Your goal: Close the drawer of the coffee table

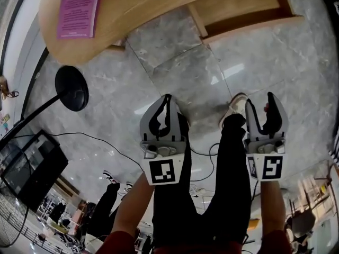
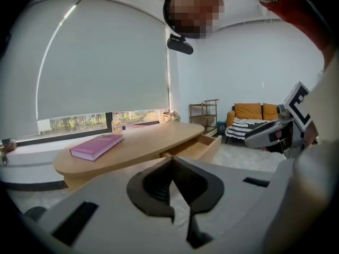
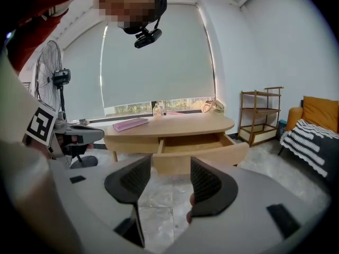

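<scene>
**Open drawer ahead, right jaws nearer**

I am holding both grippers over the marble floor (image 1: 180,73), facing the coffee table (image 1: 132,15). Its drawer (image 3: 175,160) is standing pulled out toward me, ahead and to my right. Its front panel is running side to side across my line of approach. My right gripper (image 1: 259,100) is hanging nearer to it, jaws spread wide with nothing between them. My left gripper (image 1: 168,98) is sitting empty with its jaw tips pressed together, facing the tabletop's end with the pink book (image 1: 79,7). I am judging that a straight push on the panel's middle will close it. Bare floor is lying between us, and the round black stand base (image 1: 71,88) is sitting well off to my left.
</scene>
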Available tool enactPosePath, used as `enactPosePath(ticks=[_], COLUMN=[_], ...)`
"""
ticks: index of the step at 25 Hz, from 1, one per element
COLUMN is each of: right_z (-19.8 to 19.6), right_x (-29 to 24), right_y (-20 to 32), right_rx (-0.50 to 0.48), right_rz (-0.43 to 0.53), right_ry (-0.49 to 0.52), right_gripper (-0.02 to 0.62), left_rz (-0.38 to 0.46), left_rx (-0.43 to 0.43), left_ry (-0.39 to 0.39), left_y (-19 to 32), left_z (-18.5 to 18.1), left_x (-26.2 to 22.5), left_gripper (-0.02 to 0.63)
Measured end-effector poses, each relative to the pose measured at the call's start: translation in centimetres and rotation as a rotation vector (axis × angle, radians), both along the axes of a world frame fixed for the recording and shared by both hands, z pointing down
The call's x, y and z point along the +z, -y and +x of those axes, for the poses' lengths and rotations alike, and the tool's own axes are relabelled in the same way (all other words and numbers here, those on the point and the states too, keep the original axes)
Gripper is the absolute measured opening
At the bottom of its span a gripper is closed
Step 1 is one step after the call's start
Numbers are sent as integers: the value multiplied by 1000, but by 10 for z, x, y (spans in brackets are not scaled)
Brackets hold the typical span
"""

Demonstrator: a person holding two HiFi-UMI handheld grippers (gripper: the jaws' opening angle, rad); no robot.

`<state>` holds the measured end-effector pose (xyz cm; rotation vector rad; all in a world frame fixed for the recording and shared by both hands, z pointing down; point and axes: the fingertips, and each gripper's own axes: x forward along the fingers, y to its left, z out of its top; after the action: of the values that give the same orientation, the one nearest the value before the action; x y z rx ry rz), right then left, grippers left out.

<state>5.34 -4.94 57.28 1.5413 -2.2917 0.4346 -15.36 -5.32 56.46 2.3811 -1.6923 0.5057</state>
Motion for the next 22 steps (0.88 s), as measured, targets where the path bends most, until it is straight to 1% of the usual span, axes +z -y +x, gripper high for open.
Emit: enactPosePath(ticks=[2, 4, 8, 11, 13, 15, 17, 20, 22], right_z=[-1, -2, -2, -6, -6, -7, -10, -10, -10], right_x=[26, 50, 91, 117, 140, 166, 188, 209, 219], right_y=[-3, -1, 13, 25, 29, 32, 39, 52, 63], right_rx=[-16, -38, -58, -84, -109, -141, -168, -155, -142], right_rz=[-2, 7, 62, 130, 156, 162, 161, 174, 190], right_ry=[0, 1, 6, 27, 10, -1, 12, 34, 50], right_gripper=[233, 233, 236, 236, 238, 239, 242, 242, 242], left_rz=[21, 39, 69, 107, 145, 179, 206, 240, 250], left_rx=[9, 26, 52, 27, 25, 55, 102, 173, 197], left_ry=[58, 76, 51, 21, -1, -22, -34, -37, -41], left_y=[-4, -4, 4, 13, 21, 30, 42, 57, 64], left_z=[1, 2, 9, 8, 9, 15, 21, 28, 28], left_x=[24, 48, 92, 120, 137, 155, 176, 206, 225], left_gripper=[6, 6, 6, 8, 6, 7, 6, 7, 7])
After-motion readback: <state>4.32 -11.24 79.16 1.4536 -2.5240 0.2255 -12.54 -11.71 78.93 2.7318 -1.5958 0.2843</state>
